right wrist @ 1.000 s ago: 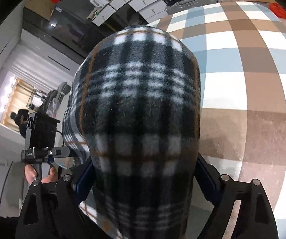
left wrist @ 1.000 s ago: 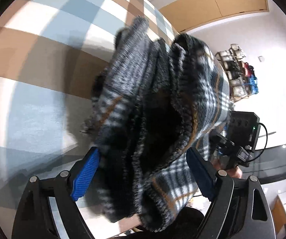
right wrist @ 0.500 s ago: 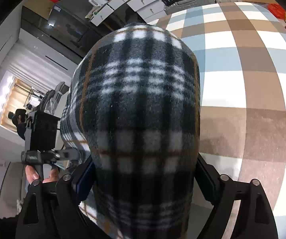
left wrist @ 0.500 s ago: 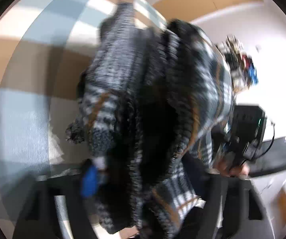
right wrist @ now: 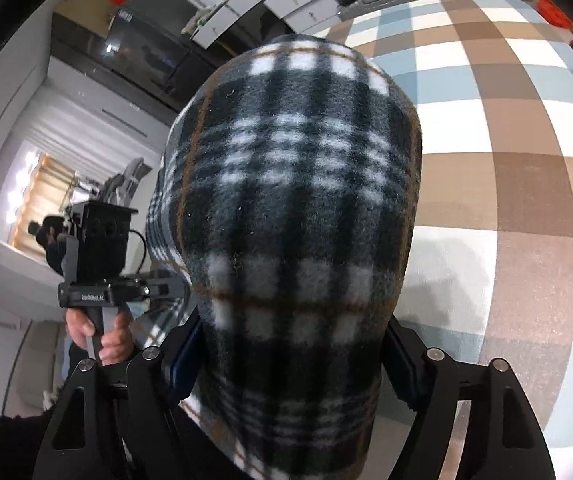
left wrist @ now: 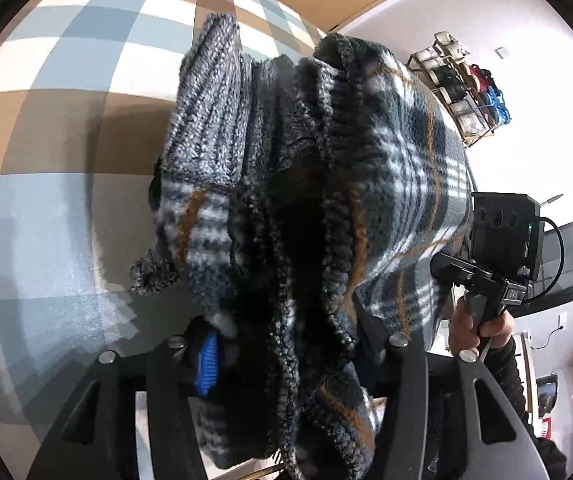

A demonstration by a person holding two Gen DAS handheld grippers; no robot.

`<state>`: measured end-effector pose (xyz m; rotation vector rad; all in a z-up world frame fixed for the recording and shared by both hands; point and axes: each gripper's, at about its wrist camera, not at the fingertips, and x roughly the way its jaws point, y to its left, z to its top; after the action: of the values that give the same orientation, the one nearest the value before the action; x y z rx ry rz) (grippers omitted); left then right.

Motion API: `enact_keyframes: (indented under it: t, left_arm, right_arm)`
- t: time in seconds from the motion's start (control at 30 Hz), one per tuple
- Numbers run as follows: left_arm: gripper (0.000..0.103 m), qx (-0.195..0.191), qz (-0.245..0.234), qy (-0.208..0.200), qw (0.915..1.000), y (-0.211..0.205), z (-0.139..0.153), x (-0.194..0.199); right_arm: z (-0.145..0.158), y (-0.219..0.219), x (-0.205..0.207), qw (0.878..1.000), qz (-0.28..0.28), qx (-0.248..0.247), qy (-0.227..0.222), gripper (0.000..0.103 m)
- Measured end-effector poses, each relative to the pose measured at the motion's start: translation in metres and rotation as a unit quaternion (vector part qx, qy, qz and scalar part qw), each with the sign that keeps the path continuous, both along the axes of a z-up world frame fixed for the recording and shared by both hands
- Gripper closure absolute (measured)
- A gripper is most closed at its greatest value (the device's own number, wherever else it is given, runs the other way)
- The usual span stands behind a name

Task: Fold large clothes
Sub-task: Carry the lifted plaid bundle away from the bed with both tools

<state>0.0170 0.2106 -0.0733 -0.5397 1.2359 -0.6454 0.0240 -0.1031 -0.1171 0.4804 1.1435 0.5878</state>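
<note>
Both grippers hold one plaid fleece garment (left wrist: 402,168) above the checked carpet (left wrist: 66,128). The left gripper (left wrist: 286,356), its jaws about half apart, has just closed further on a thick bunch of ribbed hem and fleece. The right gripper (right wrist: 290,352), jaws wide and just narrowing, presses both pads on a broad fold of fleece.

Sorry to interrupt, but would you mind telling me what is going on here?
A person is folding a plaid fleece garment using a hand-held gripper in each hand. The left hand-held gripper has just been closing on a bunched stack of its edges; the right hand-held gripper clasps a smooth fold. The garment is above a checked surface.
</note>
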Motion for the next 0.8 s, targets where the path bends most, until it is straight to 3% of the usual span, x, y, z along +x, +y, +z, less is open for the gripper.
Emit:
enact_keyframes:
  t: [0.1,0.13,0.23,0.33,0.53,0.6,0.73,0.8]
  left_arm:
    - [0.052,0.002,0.001,-0.002,1.0,-0.001,0.001,0.0]
    - [0.057,0.0,-0.001,-0.002,1.0,-0.003,0.003,0.001]
    - [0.068,-0.015,-0.006,-0.006,0.9999,-0.004,0.008,-0.001]
    - [0.073,-0.024,-0.009,-0.011,0.9996,-0.007,0.016,-0.004]
    - [0.076,-0.03,-0.006,-0.026,0.9992,-0.001,0.04,-0.005]
    - [0.077,-0.053,-0.006,-0.042,0.9977,0.006,0.053,-0.009]
    - [0.077,-0.022,-0.005,-0.082,0.9963,0.022,0.088,-0.017]
    - [0.077,-0.02,0.002,-0.077,0.9968,0.035,0.089,-0.016]
  right_arm:
    - [-0.007,0.0,0.005,1.0,-0.008,0.013,0.005,0.019]
    - [-0.008,-0.002,0.004,1.0,-0.012,0.018,0.003,0.02]
    - [-0.007,-0.006,-0.004,0.999,-0.035,0.032,-0.008,0.029]
    - [0.006,0.001,-0.018,0.998,-0.039,0.01,-0.04,0.036]
    - [0.037,0.021,-0.037,0.996,-0.028,0.017,-0.085,0.04]
    - [0.044,0.029,-0.038,0.996,-0.027,0.025,-0.087,0.041]
    - [0.061,0.054,-0.029,0.994,-0.021,0.033,-0.099,0.041]
    - [0.064,0.066,-0.018,0.995,-0.024,0.043,-0.087,0.041]
